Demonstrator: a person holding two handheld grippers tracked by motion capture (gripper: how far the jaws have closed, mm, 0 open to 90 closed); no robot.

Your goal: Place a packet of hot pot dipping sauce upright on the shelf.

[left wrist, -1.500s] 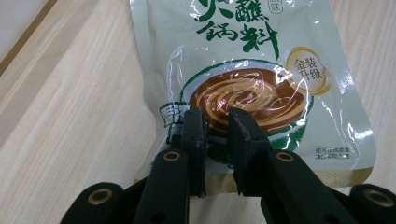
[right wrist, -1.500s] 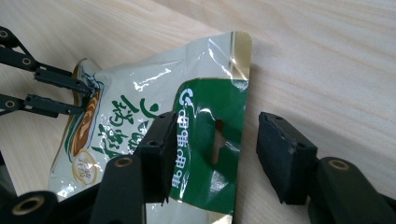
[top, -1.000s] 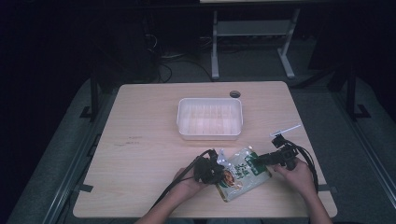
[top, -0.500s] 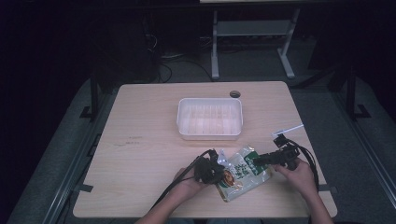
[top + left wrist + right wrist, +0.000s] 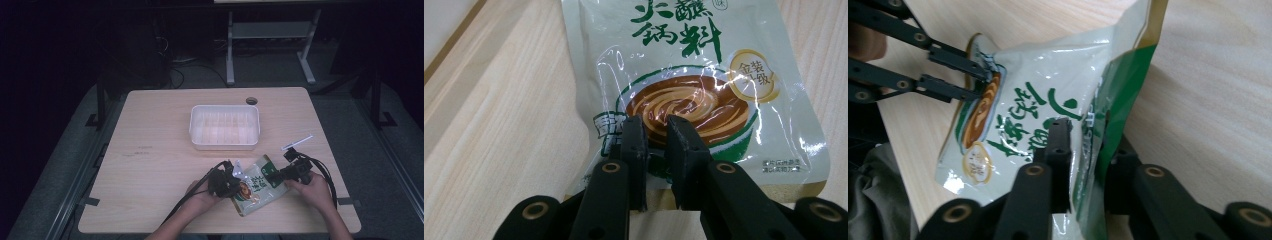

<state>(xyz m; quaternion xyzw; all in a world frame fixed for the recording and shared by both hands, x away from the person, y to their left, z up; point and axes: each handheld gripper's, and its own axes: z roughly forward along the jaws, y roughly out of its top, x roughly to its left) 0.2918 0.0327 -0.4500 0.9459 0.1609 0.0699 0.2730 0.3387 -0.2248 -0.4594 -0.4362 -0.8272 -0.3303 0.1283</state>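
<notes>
**A:** ok so the left gripper (image 5: pixel 656 125) has its jaws nearly together, just a narrow slit between them, pinching the pouch (image 5: pixel 684 85) at its bottom edge, right under the printed bowl. The right gripper (image 5: pixel 1083 130) is clamped on the same pouch's opposite end, one jaw on the printed face and one behind the green edge.

**B:** which way does the pouch run?

**A:** Long axis goes from one gripper to the other. In the high view it sits slanted on the table (image 5: pixel 150 165), bottom end low by the left gripper (image 5: pixel 231 179), top end up toward the right gripper (image 5: pixel 276 176). Printed face up. The right-hand end is lifted off the wood; can't tell how much of the rest touches.

**B:** anything else nearby?

**A:** a white tray (image 5: pixel 225 142) beyond both grippers, apart from the pouch.
</notes>
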